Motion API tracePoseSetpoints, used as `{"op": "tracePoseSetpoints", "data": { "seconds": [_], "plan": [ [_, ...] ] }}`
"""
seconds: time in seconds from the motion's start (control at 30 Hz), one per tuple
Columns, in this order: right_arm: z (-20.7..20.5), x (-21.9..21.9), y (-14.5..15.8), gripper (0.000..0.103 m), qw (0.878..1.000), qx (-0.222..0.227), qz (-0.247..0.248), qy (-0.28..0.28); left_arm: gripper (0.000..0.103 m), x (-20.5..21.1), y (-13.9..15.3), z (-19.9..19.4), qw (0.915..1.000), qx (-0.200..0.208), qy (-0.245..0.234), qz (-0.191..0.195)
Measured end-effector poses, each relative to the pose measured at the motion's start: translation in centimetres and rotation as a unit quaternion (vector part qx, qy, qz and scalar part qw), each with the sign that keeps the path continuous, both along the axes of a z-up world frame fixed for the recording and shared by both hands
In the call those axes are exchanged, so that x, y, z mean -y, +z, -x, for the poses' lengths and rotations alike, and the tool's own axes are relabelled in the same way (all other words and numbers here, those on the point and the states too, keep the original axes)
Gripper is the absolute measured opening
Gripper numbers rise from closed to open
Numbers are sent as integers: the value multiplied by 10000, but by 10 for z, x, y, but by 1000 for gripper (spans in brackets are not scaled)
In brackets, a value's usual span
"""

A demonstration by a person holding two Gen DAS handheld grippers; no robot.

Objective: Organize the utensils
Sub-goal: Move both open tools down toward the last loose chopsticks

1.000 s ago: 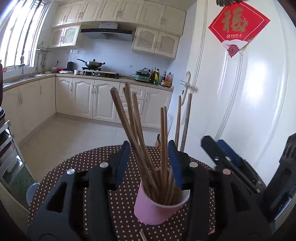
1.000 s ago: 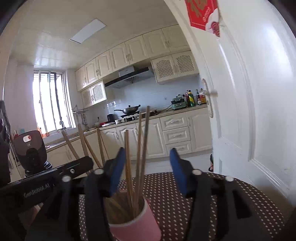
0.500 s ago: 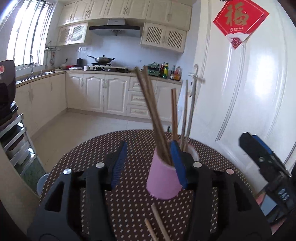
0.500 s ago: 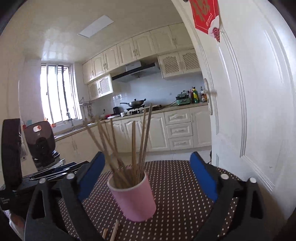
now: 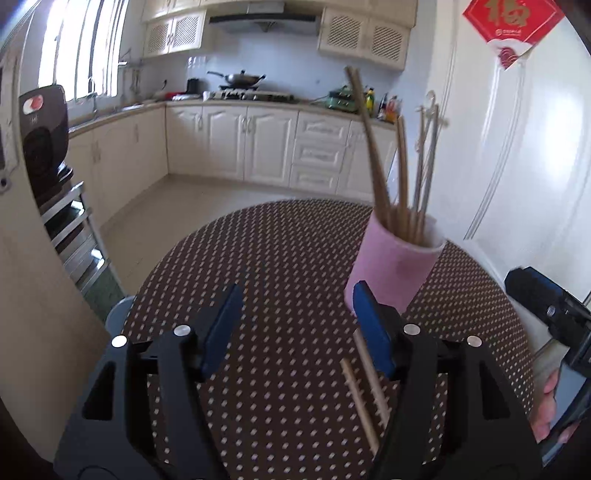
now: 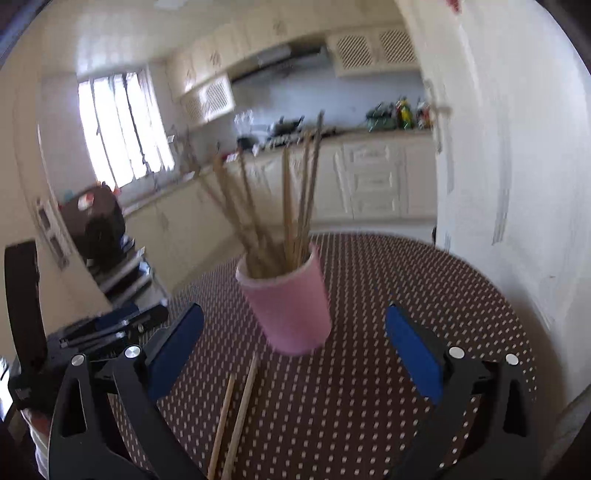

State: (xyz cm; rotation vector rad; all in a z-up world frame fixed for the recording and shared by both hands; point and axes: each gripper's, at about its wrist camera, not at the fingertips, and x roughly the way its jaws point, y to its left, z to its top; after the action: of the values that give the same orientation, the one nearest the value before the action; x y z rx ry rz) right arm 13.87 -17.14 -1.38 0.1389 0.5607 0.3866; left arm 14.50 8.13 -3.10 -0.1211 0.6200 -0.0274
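I had just opened both grippers, left and right, empty; two chopsticks lay before the cup, unsorted

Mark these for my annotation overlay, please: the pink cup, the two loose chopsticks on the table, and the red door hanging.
pink cup (image 6: 291, 310), right wrist view, front of its outer wall
loose chopsticks (image 6: 236, 413), right wrist view, mid-shaft of one stick
red door hanging (image 5: 511, 18), left wrist view, its red face
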Motion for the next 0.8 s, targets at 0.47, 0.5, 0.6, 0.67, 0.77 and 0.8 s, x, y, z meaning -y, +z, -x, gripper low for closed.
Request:
{"op": "tracePoseSetpoints", "data": {
  "seconds": [0.47,0.5,0.6,0.67,0.77,0.8],
  "plan": [
    [-5,-46,-54,95,9843,-1253,977,769,73,-15,-42,6,9947,-993,210,-143],
    [-4,-49,-58,95,9831,-1278,1040,797,74,-16,-44,6,9944,-1025,226,-137],
    [-2,-56,-67,94,9805,-1306,1223,816,75,-18,-52,9,9931,-1126,277,-161],
    [-1,-59,-73,85,9790,-1330,1302,837,75,-20,-57,12,9924,-1188,289,-150],
    [0,-66,-84,71,9754,-1435,1382,946,76,-20,-61,15,9916,-1253,312,-106],
    [2,-69,-86,66,9741,-1457,1422,987,76,-20,-63,17,9913,-1278,316,-89]
  ]
}}
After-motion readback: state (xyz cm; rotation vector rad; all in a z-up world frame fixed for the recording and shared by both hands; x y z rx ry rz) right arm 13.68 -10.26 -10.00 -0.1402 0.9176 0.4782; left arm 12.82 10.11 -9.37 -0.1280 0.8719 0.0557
